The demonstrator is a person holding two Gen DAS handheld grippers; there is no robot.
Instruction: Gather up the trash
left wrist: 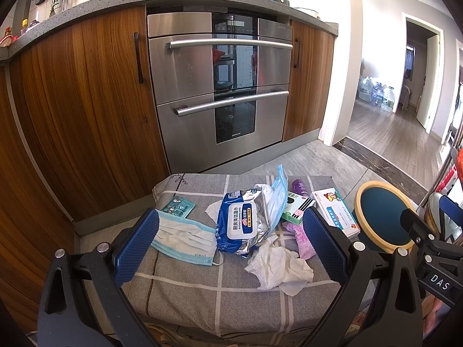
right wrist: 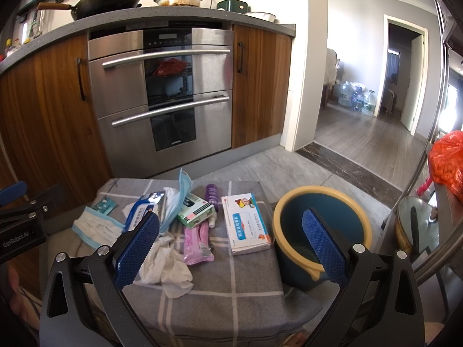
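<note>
Trash lies on a grey checked cushion (left wrist: 220, 303): a blue face mask (left wrist: 185, 238), a wet-wipes pack (left wrist: 244, 222), crumpled white tissue (left wrist: 277, 266), a pink wrapper (right wrist: 196, 243), a green box (right wrist: 194, 209), a purple bottle (right wrist: 211, 193), a white medicine box (right wrist: 247, 224) and a blister pack (left wrist: 177, 206). A blue bin with a yellow rim (right wrist: 321, 231) stands right of the cushion. My left gripper (left wrist: 230, 248) is open above the mask, wipes and tissue. My right gripper (right wrist: 230, 248) is open, spanning from the tissue to the bin.
A steel oven (left wrist: 220, 86) between wooden cabinets (left wrist: 81, 110) faces me. A doorway at the right opens to a room with water bottles (right wrist: 357, 98). A metal pole (right wrist: 419, 179), an orange bag (right wrist: 448, 162) and a lidded pot (right wrist: 416, 222) are at the far right.
</note>
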